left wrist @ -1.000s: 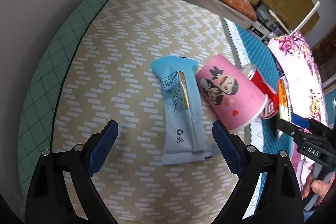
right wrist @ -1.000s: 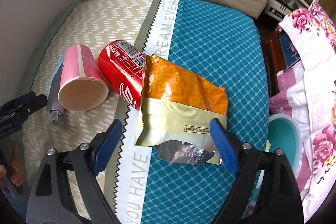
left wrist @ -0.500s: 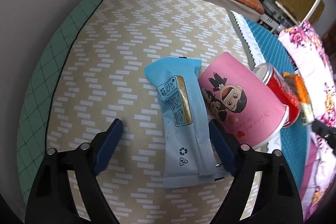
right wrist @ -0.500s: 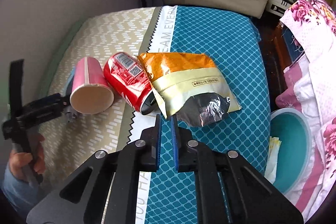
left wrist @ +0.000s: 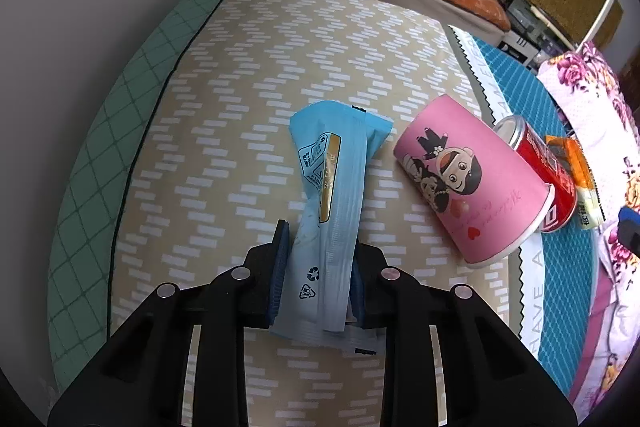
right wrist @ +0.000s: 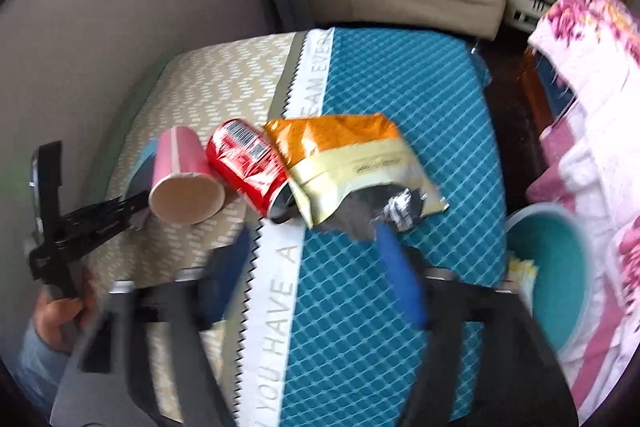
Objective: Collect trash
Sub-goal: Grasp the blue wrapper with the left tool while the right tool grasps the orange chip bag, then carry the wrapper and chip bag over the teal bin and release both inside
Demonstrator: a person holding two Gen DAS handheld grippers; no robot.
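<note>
Left gripper (left wrist: 318,269) closing on blue wrapper (left wrist: 330,199), pads pinching near end, six o'clock; light, crinkly, slippery. Right gripper (right wrist: 316,281) opening, empty.

Left tool (left wrist: 318,267): black frame, silver screws, blue pads. Right tool (right wrist: 316,279): same, blurred. Blue-grey sleeve (right wrist: 40,367) at 8 o'clock.
</note>
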